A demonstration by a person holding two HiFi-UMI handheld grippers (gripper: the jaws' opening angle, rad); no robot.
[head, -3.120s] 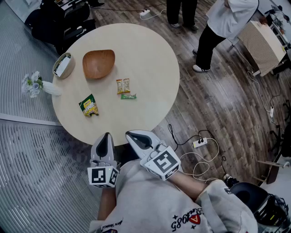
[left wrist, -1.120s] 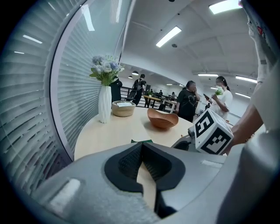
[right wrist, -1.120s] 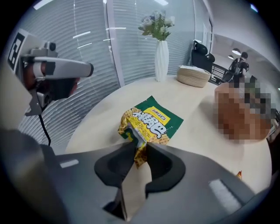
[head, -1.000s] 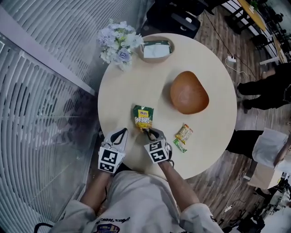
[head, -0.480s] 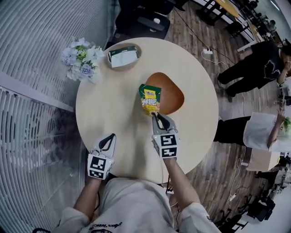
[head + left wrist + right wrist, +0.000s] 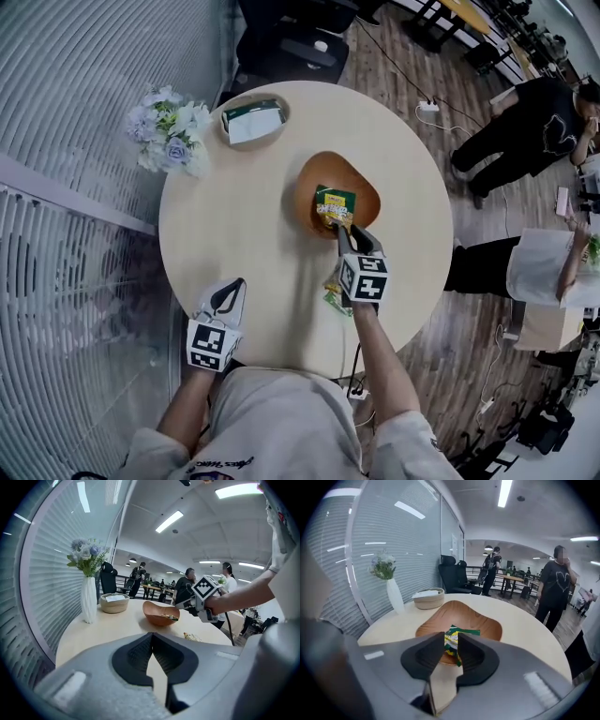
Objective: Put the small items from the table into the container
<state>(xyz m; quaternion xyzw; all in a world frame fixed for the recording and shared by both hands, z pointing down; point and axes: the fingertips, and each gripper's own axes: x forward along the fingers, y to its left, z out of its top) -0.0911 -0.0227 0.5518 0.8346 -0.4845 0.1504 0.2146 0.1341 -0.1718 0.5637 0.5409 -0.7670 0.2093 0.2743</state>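
On the round table point(image 6: 244, 244) beside the slatted wall point(image 6: 75, 112), the right hand-held gripper point(image 6: 345, 230) has its jaws opening around the snack packet point(image 6: 335, 204), which lies in the wooden bowl point(image 6: 305, 192) directly ahead of it, while the left hand-held gripper point(image 6: 232, 286) is closed and empty.

I can't read anything from here. The print on the snack packet point(image 6: 335, 206) in the bowl point(image 6: 305, 192), toward one o'clock, is too small, and the sweatshirt point(image 6: 281, 422) lettering at six o'clock is blurred.

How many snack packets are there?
2: green packet in the bowl, between the right gripper's opening jaws; another packet on the table, partly under that gripper. More may be hidden.
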